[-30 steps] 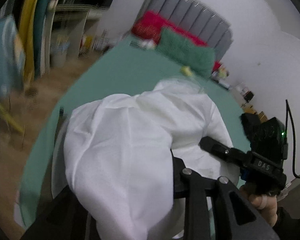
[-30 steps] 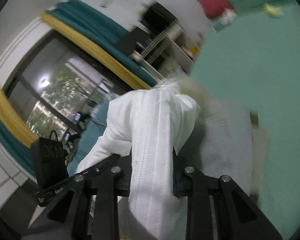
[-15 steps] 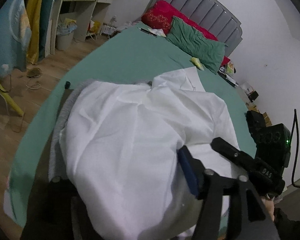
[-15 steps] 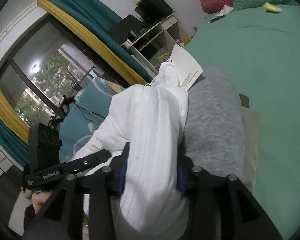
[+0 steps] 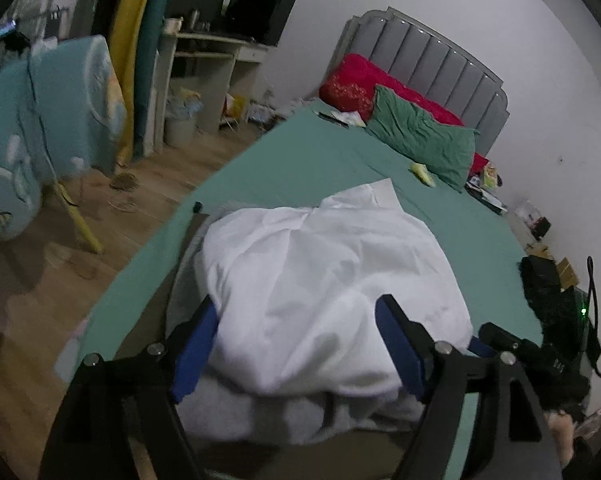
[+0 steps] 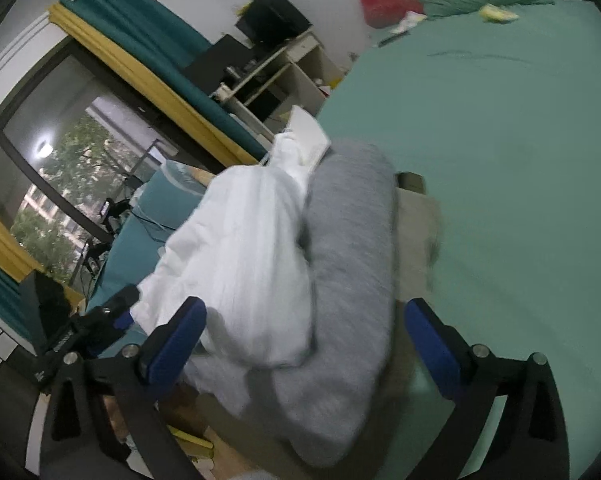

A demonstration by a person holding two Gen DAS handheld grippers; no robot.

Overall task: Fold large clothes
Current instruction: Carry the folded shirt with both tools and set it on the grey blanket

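Both grippers have let go since half a second ago: our left gripper and right gripper now stand spread wide, empty, around the white garment. It lies bunched on a grey garment at the near edge of the green bed. We judge the cloth light, soft and floppy; a seam or hem edge looks the surest hold.
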